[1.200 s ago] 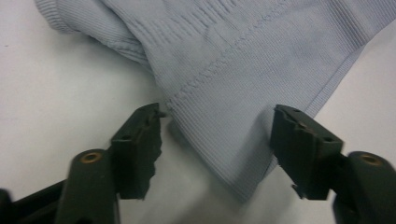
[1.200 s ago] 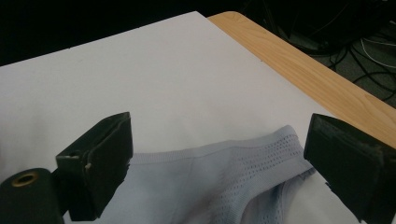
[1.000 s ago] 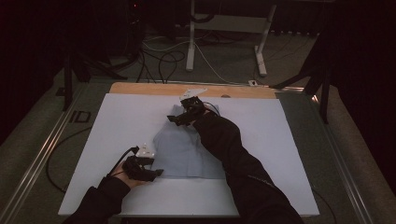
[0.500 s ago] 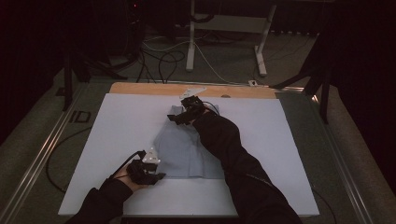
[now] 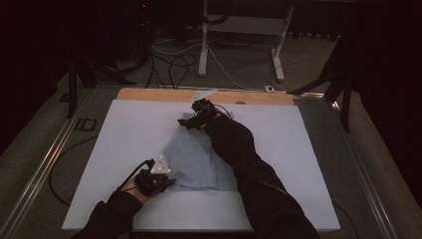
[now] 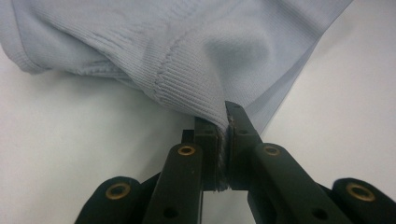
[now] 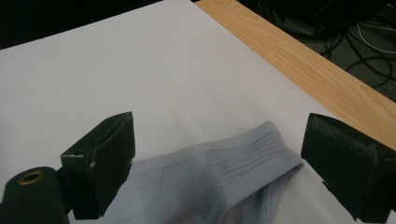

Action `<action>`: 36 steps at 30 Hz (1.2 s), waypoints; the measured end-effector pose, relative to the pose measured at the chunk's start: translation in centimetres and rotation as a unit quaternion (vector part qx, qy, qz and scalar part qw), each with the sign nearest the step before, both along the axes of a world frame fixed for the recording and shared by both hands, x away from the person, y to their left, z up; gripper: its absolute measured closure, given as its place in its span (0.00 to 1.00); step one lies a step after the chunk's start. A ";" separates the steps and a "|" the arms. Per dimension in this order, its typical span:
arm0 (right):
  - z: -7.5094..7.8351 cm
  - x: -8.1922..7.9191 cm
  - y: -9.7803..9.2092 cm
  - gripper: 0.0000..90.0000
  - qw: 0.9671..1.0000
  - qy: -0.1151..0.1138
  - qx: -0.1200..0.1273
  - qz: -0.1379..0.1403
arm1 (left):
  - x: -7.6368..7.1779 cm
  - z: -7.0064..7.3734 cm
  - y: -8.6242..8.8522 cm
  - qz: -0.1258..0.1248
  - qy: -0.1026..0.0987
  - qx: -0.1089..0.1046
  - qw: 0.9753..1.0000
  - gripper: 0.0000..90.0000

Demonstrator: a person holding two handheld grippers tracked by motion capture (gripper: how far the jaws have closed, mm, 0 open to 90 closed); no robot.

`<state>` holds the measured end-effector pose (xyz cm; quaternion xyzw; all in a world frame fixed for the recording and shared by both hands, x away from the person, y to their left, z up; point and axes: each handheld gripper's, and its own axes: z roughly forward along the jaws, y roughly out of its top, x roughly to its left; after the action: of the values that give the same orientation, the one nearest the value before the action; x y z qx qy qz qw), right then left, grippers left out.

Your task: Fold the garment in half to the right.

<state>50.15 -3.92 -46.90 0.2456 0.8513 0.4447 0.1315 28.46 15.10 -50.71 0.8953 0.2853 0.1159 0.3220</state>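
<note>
A light blue shirt (image 5: 199, 162) lies in the middle of the table (image 5: 124, 129). The job looks like spreading or folding it. The left claw (image 6: 225, 123) pinches its near edge tight. The right claw (image 7: 215, 163) is wide open over the far edge, by the collar. Next it should drop and close there.

Bare white table (image 5: 308, 164) around the garment (image 5: 199, 162).

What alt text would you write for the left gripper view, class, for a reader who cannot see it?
The left gripper has its two black jaws shut on a pinched fold of a pale blue ribbed garment, which spreads across the top over a white table surface.
</note>
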 end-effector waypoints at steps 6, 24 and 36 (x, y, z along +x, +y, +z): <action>-0.1 1.0 0.7 0.11 1.000 0.011 -0.003 -0.023 | -0.2 0.1 0.1 -0.009 -0.002 -0.008 1.000 0.97; -1.6 4.5 3.5 0.30 0.984 0.095 -0.064 -0.138 | -0.3 0.0 0.2 -0.010 -0.014 -0.008 1.000 0.97; -3.1 5.6 5.2 0.48 0.974 0.095 -0.117 -0.170 | -0.3 0.0 0.2 -0.013 -0.016 -0.007 1.000 0.97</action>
<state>55.77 1.25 -50.05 0.4109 0.8518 0.2875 0.1512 28.19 15.34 -50.71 0.8946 0.2698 0.1239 0.3341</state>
